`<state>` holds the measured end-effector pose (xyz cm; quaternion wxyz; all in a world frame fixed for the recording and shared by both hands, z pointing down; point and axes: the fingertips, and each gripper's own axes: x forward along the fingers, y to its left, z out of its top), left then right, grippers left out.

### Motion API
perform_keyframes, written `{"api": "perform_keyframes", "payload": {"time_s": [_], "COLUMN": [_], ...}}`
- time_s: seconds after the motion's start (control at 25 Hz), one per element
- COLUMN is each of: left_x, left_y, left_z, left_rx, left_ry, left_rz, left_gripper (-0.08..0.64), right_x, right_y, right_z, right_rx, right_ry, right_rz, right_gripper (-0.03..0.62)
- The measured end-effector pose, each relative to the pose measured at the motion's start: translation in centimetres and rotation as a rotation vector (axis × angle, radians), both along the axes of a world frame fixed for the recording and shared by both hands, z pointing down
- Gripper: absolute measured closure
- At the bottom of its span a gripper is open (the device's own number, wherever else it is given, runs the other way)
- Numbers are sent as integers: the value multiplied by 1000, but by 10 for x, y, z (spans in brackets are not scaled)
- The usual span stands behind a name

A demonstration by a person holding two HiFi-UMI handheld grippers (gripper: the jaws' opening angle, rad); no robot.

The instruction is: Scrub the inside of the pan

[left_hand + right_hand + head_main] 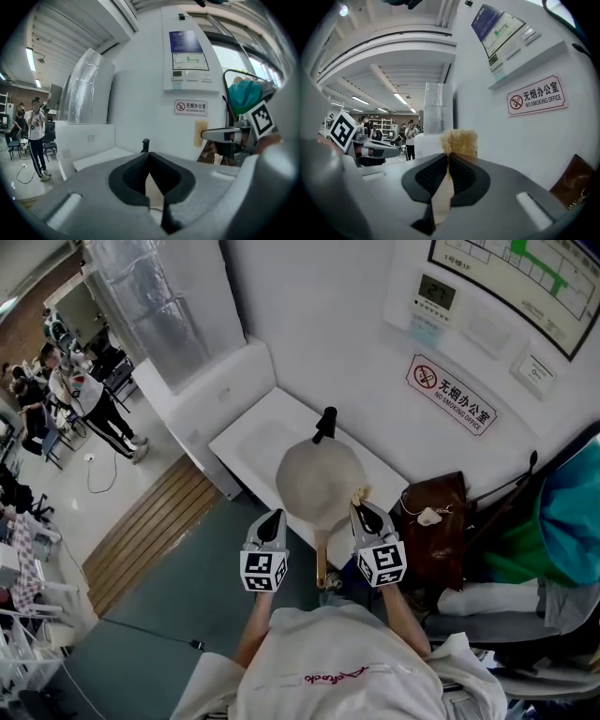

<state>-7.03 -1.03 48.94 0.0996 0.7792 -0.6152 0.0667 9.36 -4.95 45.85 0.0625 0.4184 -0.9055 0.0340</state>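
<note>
A round pale pan (317, 479) rests on the white table (255, 439), its black handle (325, 424) pointing away from me and a wooden handle (322, 554) pointing toward me. My right gripper (361, 507) hovers at the pan's near right rim, shut on a yellowish scrub pad (358, 493). The pad (459, 142) sticks out fuzzy above the closed jaws of that gripper (448, 154). My left gripper (273, 515) is at the pan's near left rim, left of the wooden handle. The left gripper (149, 155) has its tips together, and nothing sticks out past them.
The white wall directly behind the table carries a no-smoking sign (452, 395). To the right of the table stand a brown bag (436, 521) and a seated person in teal (572, 512). A wooden floor strip (150, 531) and other people (89, 399) lie to the left.
</note>
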Motion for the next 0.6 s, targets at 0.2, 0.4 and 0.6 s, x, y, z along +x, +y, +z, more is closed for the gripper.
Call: {"api": "perform_keyframes", "payload": {"time_s": [0.2, 0.4, 0.6], "left_x": [6, 6, 7], "left_y": [-35, -69, -90], "left_z": [2, -4, -1], "left_rx": [-11, -5, -17], "left_ry": [-9, -28, -42], "left_rz": [-14, -39, -51], "left_gripper": [560, 560, 560], "right_x": [5, 6, 6], "right_y": [-38, -72, -97], "right_z": [1, 1, 6], "right_rx": [-5, -9, -22], "right_ry": [-18, -36, -46], "right_rz": [-12, -34, -52], "right_gripper": [568, 568, 568]}}
